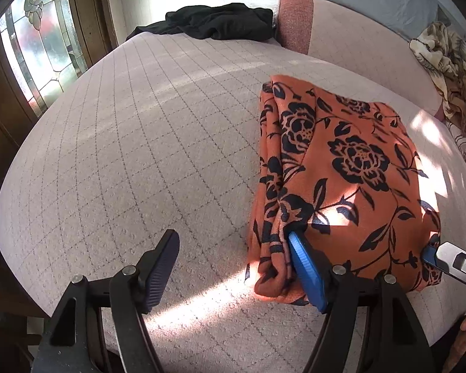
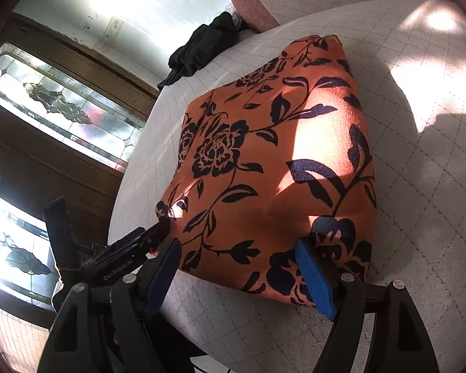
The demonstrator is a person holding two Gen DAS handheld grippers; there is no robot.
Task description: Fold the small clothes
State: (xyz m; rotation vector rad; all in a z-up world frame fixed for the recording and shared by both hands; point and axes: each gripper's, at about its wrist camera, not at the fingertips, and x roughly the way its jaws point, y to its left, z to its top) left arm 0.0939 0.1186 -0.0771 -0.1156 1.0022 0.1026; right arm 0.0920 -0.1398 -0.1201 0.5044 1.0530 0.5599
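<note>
An orange garment with a black flower print (image 1: 341,168) lies folded into a rough rectangle on a pale quilted sofa seat (image 1: 139,143). My left gripper (image 1: 233,248) is open at the garment's near left corner; its right finger (image 1: 304,267) touches the bunched folded edge and its left finger rests on bare seat. In the right wrist view the garment (image 2: 264,155) fills the middle. My right gripper (image 2: 239,255) is open at its near edge, with its right finger (image 2: 313,273) against the near right corner. The left gripper's tip (image 2: 158,230) shows at the near left corner.
A black garment (image 1: 220,20) lies crumpled at the far end of the seat beside a pink armrest (image 1: 295,18). A beige patterned cloth (image 1: 444,65) lies heaped at the far right. A stained-glass door (image 1: 37,40) stands left of the seat's edge.
</note>
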